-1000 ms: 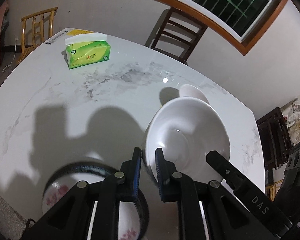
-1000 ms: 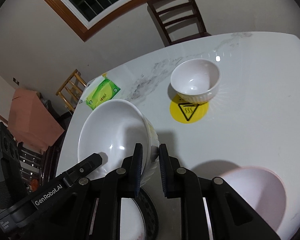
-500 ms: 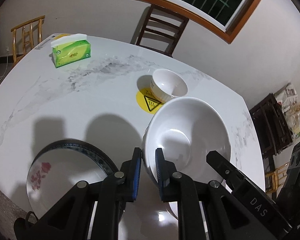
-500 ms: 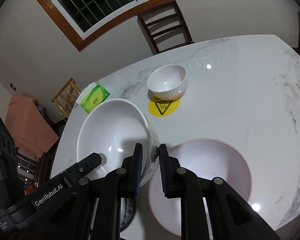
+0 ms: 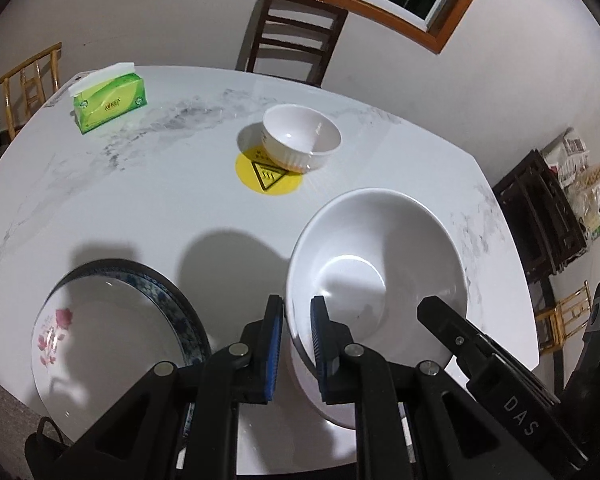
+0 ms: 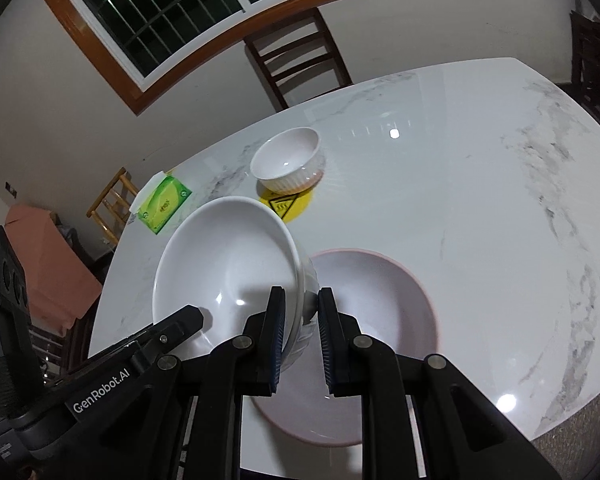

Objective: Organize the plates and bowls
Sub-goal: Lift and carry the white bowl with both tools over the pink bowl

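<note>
"DAS" is read in pale letters on the side of the right gripper [image 5: 518, 418], seen from the left wrist view. "GenRobot.AI" is read on the side of the left gripper [image 6: 102, 394], seen from the right wrist view. A black hot-surface warning triangle is printed on the yellow round sticker [image 5: 269, 176] on the marble table [image 5: 140, 200]. Print on the green tissue pack [image 5: 109, 102] is not legible.

Open marble table [image 6: 480, 208] right of the pink plate [image 6: 380, 312]; small ribbed bowl [image 6: 288, 166] beyond.
</note>
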### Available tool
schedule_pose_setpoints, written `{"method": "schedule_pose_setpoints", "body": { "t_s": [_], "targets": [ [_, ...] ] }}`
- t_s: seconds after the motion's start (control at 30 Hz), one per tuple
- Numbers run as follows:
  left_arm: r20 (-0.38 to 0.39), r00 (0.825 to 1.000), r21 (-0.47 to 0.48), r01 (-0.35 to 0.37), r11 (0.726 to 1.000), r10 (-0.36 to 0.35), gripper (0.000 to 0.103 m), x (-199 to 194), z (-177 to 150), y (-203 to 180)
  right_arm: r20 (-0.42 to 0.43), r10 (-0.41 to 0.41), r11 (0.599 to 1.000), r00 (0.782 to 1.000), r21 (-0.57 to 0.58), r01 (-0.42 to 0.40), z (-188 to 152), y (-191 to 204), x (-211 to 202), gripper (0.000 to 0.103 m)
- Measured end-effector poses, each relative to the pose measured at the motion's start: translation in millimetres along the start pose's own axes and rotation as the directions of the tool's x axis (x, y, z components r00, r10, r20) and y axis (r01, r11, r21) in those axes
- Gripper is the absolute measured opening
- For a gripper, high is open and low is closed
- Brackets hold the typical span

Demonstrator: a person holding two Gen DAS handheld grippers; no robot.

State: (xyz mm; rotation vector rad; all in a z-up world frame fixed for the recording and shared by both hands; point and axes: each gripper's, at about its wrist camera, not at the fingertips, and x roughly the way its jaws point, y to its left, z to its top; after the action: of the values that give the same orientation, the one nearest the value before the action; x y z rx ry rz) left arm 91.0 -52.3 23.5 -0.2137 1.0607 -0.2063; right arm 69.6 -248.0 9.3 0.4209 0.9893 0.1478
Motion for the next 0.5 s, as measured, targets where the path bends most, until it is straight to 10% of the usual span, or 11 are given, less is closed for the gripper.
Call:
{"method": "schedule_pose_setpoints", "body": {
  "t_s": [0.5],
  "targets": [
    [-0.080, 0.996, 0.052, -0.020, 0.998, 0.024, 0.015, 25.5, -20.9, -24.7, -0.032, -0.038, 0.999, 0.999, 0.035, 0.039, -13.2, -32.9, -3.8, 0.016]
  ]
}}
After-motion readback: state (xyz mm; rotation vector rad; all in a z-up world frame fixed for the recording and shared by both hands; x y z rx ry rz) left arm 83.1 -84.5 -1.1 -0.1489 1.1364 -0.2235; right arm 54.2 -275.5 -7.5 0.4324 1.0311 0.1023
